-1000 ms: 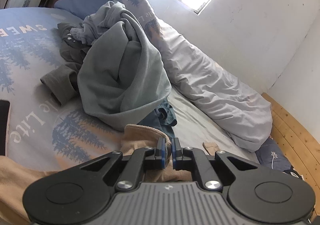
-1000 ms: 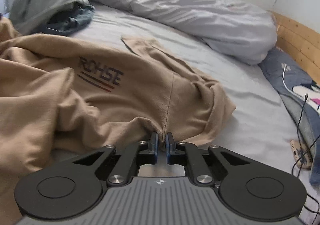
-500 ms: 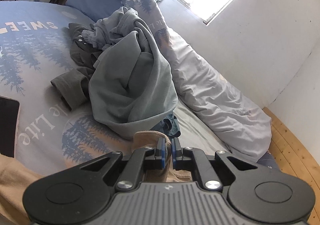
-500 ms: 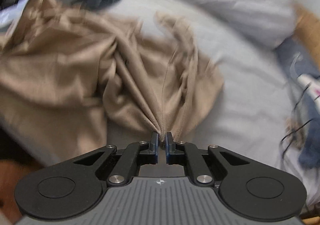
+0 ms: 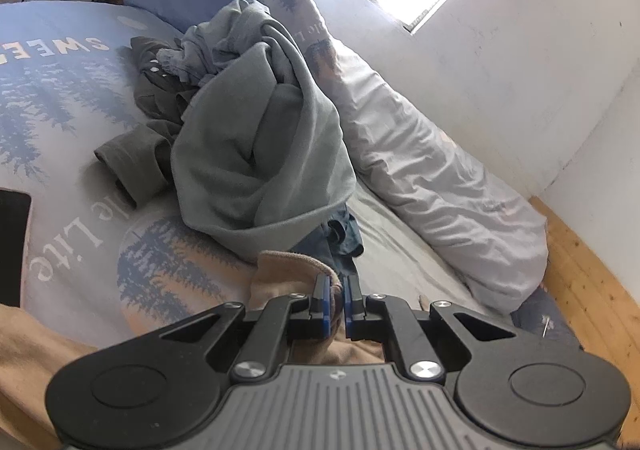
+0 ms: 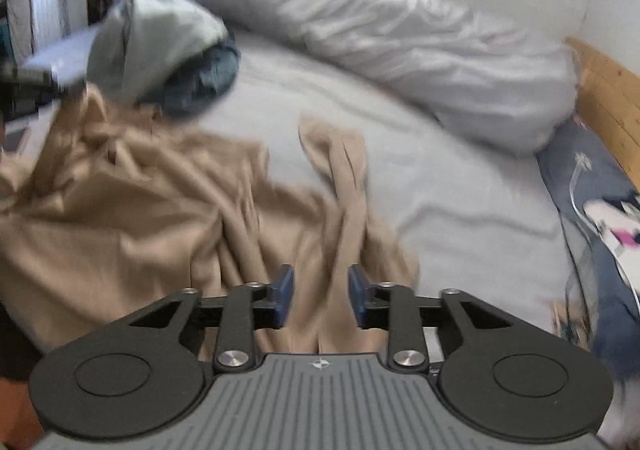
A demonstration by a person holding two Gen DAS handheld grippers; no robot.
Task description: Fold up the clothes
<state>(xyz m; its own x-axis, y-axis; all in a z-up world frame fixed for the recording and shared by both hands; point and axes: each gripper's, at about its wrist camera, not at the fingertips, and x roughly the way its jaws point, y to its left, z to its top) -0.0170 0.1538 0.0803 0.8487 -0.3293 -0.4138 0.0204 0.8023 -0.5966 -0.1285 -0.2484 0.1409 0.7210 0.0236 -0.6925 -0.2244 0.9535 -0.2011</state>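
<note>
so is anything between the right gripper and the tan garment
Nothing visible. The right gripper has its jaws opening straight over the tan garment, with only its cloth behind the gap. The grey-green clothes pile lies well beyond.

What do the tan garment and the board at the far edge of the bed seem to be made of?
The tan garment looks like a soft, matte knit, maybe fleece or cotton jersey: it drapes in thick, rounded folds without shine. The board appears to be pale, unpainted wood, probably pine: knots and grain lines show.
</note>
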